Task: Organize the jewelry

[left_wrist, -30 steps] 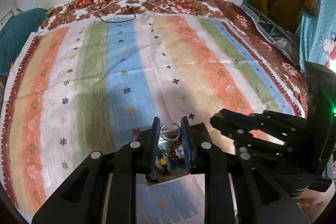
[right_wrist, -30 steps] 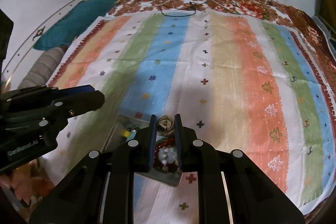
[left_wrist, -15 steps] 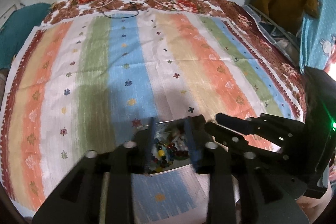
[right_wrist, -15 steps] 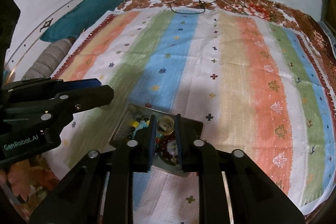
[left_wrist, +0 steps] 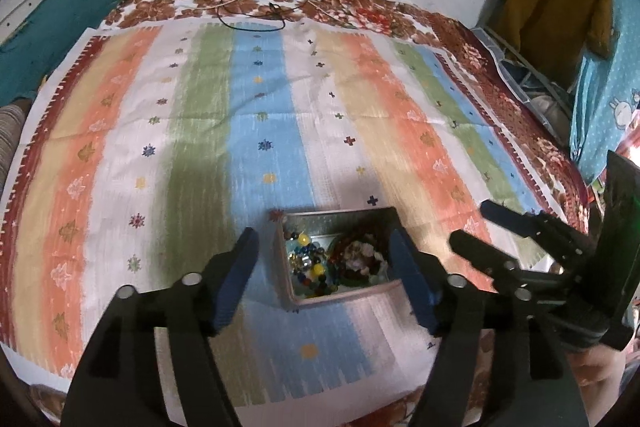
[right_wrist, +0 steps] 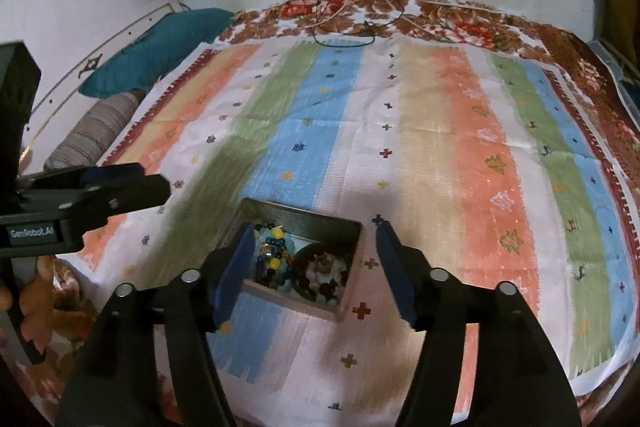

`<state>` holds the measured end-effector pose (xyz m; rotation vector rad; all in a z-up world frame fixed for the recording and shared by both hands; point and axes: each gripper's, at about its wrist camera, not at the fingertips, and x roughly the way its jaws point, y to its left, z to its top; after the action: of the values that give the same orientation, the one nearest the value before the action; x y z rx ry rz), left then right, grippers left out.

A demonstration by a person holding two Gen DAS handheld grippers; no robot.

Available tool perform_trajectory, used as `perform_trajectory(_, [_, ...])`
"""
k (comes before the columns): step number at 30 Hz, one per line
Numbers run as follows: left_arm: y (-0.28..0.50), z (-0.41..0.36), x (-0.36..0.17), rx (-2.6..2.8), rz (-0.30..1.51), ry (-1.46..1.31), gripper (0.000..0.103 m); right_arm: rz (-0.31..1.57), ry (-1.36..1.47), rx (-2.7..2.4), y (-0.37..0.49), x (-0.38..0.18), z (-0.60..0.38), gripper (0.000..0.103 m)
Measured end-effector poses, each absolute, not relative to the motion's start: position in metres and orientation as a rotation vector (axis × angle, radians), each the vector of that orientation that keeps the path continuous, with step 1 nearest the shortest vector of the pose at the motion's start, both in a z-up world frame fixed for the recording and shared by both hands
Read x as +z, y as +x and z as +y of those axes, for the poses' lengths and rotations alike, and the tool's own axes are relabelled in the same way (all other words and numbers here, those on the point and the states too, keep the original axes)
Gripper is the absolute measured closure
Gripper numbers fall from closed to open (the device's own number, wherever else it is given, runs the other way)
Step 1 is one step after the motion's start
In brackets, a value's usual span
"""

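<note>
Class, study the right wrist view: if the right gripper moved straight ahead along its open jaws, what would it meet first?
Probably the jewelry tin, which sits between and just beyond the right gripper; depth is uncertain.

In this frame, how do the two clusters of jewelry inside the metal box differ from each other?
The colorful bead strand lies in the left part of the metal box, loose and strung out; the dark red beaded bracelet sits on the right, coiled in a ring.
The strand mixes yellow, blue and dark beads; the bracelet is one dark red tone, ringing pale white pieces.
Both rest inside the box, ungripped, with both grippers open.
</note>
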<state>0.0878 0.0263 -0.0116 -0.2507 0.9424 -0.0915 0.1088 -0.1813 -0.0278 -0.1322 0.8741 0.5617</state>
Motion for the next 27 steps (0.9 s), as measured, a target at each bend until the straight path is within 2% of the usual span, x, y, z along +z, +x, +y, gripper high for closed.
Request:
perform_trajectory(4, [0.079,0.021,-0.012,-0.086,0.935,-0.212,0.018,0.871,-0.129,0.565,0.101,-0.027,-0.190,0.031])
perform_trajectory(10, [0.069,0.017,-0.012,-0.070,0.914,-0.169,0.009,0.872,-0.131,0.578,0.095,-0.027,-0.196,0.019])
perform_trajectory(19, [0.043,0.015,-0.014,-0.088,0.872,-0.139,0.007,0.846,-0.162,0.607,0.082,-0.025,-0.197,0.008])
perform_trajectory(27, [0.024,0.005,-0.012,-0.086,0.846,-0.079,0.006,0.822,-0.132,0.654,0.069,-0.018,-0.203,0.006])
